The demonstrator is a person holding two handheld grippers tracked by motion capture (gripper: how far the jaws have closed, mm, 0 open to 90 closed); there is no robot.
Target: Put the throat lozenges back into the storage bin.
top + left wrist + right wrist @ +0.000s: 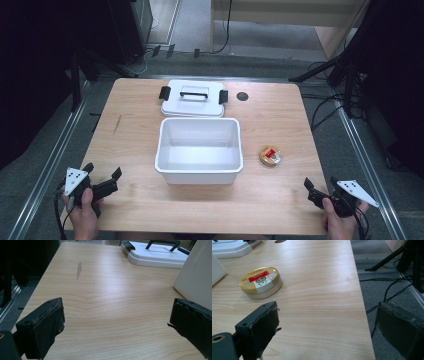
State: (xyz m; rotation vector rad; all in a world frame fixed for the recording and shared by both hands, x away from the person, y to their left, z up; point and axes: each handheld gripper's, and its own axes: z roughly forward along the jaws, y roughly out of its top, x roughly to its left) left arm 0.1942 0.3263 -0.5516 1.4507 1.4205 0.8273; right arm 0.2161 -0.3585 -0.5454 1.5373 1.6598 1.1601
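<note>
An empty white plastic bin (197, 176) stands in the middle of the wooden table (135, 125). Its white lid (193, 98) with black handle and clips lies flat just behind it. A round gold tin (270, 155) with a red and white label sits to the right of the bin. My left gripper (103, 171) rests open near the front left corner, with bare wood between its jaws (117, 307); the bin wall (197, 277) and lid (155, 256) lie ahead on its right. My right gripper (321, 182) hovers open at the front right edge, behind the tin (260, 281).
A dark round hole (242, 96) marks the tabletop beside the lid. A grey smudge (79, 270) streaks the wood on the left side. Metal rails, tripod legs and cables (387, 292) lie on the floor past the right edge.
</note>
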